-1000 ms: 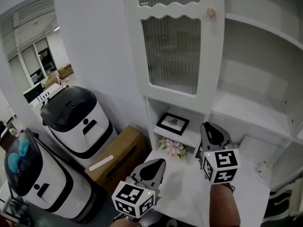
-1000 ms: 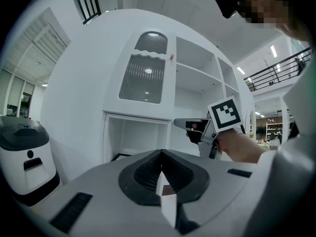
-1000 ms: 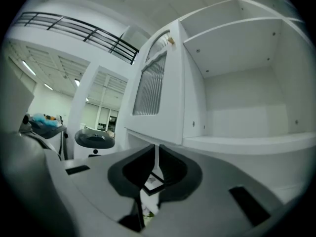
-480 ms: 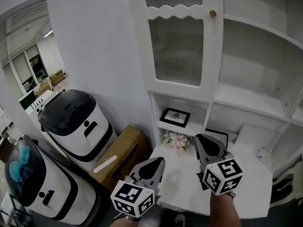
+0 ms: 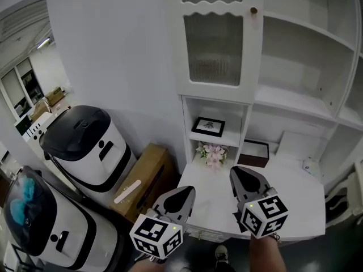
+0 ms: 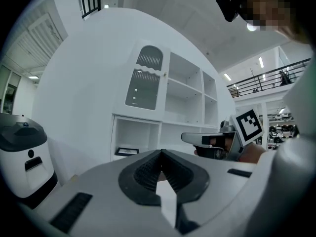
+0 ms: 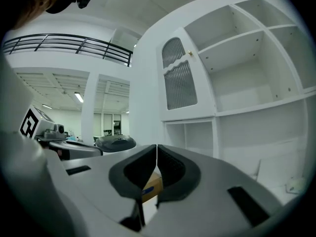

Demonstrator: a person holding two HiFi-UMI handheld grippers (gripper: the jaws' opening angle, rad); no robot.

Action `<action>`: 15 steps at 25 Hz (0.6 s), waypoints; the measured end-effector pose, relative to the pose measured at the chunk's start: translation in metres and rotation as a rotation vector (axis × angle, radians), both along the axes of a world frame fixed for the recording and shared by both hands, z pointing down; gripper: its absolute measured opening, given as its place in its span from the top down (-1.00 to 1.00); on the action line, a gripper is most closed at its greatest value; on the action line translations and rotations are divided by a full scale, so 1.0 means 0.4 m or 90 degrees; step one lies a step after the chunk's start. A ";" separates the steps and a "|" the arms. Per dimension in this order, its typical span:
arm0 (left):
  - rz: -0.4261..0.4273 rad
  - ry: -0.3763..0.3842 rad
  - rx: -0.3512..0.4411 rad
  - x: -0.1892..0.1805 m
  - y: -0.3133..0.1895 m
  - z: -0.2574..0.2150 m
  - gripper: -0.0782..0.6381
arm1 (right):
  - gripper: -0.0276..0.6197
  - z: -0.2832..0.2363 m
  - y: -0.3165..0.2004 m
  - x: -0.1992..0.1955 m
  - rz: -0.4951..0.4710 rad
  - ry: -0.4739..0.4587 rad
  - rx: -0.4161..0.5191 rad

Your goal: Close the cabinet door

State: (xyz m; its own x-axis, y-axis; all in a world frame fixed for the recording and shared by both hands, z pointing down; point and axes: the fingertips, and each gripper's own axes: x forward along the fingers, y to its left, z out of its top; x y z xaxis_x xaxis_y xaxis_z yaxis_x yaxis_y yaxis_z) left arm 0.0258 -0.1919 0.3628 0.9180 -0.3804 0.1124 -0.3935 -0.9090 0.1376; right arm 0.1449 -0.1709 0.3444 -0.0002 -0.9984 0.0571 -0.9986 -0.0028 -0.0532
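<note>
The white cabinet door [image 5: 218,47] with ribbed glass and a small round knob [image 5: 253,10] stands flush over the cabinet's upper left column. It also shows in the left gripper view as the door [image 6: 144,83] and in the right gripper view as the door [image 7: 178,80]. Both grippers hang well short of it, in front of the counter. My left gripper [image 5: 182,196] is shut and holds nothing; its tips meet in its own view [image 6: 160,152]. My right gripper [image 5: 241,177] is shut and empty too [image 7: 156,147].
Open white shelves [image 5: 300,55] fill the cabinet's right side. Below the door sit a framed picture [image 5: 208,126], pink flowers [image 5: 214,152] and a dark box [image 5: 253,152] on the white counter [image 5: 283,186]. Two white machines with black lids [image 5: 85,146] and a cardboard box [image 5: 144,180] stand at the left.
Both grippers have drawn back from the cabinet, which now looks farther off, with more of the counter in view. The door has not moved.
</note>
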 end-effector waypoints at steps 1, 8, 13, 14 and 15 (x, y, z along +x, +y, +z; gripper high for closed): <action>0.004 0.000 -0.001 -0.012 0.009 0.003 0.77 | 0.89 0.003 0.013 -0.015 0.003 0.001 -0.001; 0.043 0.008 -0.001 -0.074 0.074 0.009 0.77 | 0.89 0.016 0.104 -0.105 0.031 0.012 -0.006; 0.077 0.009 0.001 -0.095 0.123 0.018 0.77 | 0.90 0.029 0.166 -0.150 0.056 0.016 -0.011; 0.083 0.009 0.001 -0.099 0.131 0.019 0.77 | 0.90 0.031 0.177 -0.158 0.061 0.017 -0.011; 0.090 0.010 0.001 -0.103 0.139 0.020 0.77 | 0.90 0.033 0.187 -0.166 0.065 0.018 -0.012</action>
